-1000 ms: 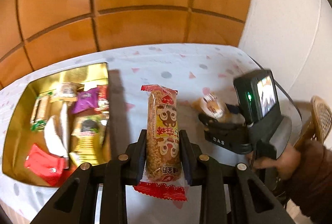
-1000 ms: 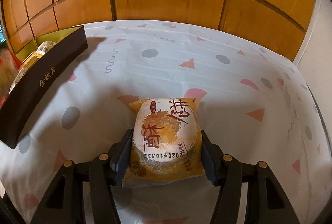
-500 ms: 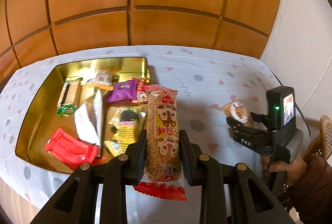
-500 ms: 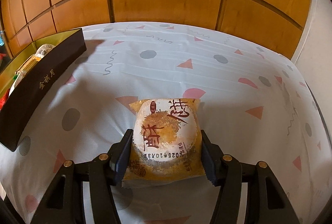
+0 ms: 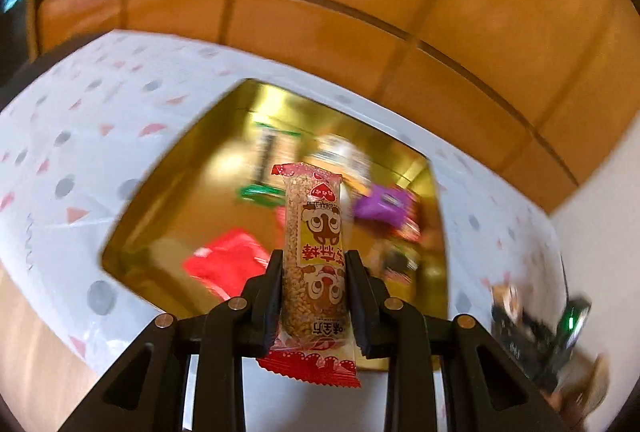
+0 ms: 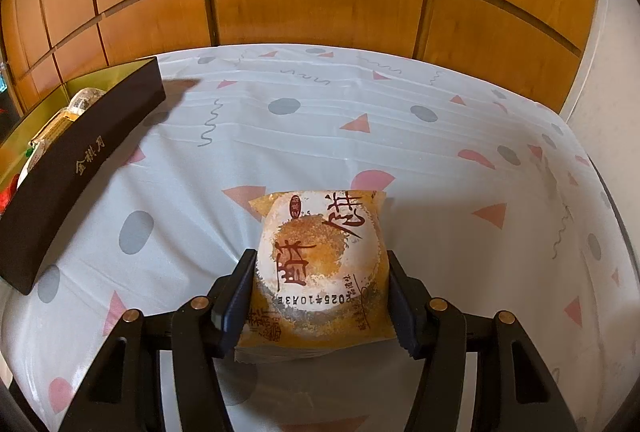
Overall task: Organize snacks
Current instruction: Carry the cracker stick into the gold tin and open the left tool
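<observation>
gold lining shows inside an open snack box that sits on a table covered with a pale cloth printed with grey dots and pink triangles. in the left wrist view, the left gripper has its jaws closed narrowly on a long rice cracker stick in a clear wrapper with red crimped ends and a cartoon face, held upright above the near edge of the box. inside the box, blurred by motion, lie a red packet, a purple packet and a green-edged packet, among others too smeared to tell apart. at the lower right of that view the other gripper is a dark blur with a green light. in the right wrist view, the right gripper has its jaws set wider, pressed against both sides of a flat orange and white pastry packet with brown chinese writing, held over the cloth well to the right of the box. the box's dark outer wall with gold lettering shows at the left of that view, a few wrapped snacks visible over its rim. orange-brown wood panelling stands behind the table
</observation>
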`<state>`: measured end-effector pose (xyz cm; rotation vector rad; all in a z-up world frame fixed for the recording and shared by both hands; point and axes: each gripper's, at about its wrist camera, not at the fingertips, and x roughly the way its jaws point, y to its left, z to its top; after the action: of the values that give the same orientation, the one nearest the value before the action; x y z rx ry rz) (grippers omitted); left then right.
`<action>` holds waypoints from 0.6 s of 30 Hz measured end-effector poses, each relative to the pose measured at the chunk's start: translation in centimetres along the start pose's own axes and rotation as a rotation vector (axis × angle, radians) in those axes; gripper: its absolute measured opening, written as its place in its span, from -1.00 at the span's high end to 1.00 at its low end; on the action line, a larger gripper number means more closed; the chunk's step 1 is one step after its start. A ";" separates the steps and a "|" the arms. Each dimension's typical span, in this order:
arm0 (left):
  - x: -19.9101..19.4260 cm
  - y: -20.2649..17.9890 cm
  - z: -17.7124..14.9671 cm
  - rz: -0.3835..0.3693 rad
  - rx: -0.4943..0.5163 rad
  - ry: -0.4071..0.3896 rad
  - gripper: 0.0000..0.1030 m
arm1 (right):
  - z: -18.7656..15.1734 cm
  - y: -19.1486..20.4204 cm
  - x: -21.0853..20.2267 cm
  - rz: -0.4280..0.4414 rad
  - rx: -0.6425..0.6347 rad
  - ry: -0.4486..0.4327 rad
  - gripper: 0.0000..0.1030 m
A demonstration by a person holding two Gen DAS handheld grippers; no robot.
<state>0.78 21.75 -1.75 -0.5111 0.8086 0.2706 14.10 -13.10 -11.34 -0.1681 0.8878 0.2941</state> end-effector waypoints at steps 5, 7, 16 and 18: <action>0.8 2.4 2.0 -0.010 -0.106 0.022 0.43 | -0.1 -0.1 0.0 0.006 0.008 -0.004 -0.18; 1.5 1.9 2.8 -0.029 -0.107 0.031 0.43 | -0.1 -0.1 0.0 0.009 0.010 -0.005 -0.18; 7.5 -1.5 4.1 0.048 0.078 0.159 0.42 | -0.1 -0.2 0.0 0.017 0.018 -0.008 -0.18; 7.9 -1.2 4.1 0.073 0.078 0.159 0.41 | -0.1 -0.3 0.0 0.019 0.020 -0.008 -0.18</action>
<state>9.03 23.22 -4.91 -0.4342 0.9901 0.2667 14.15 -13.37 -11.40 -0.1403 0.8843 0.3033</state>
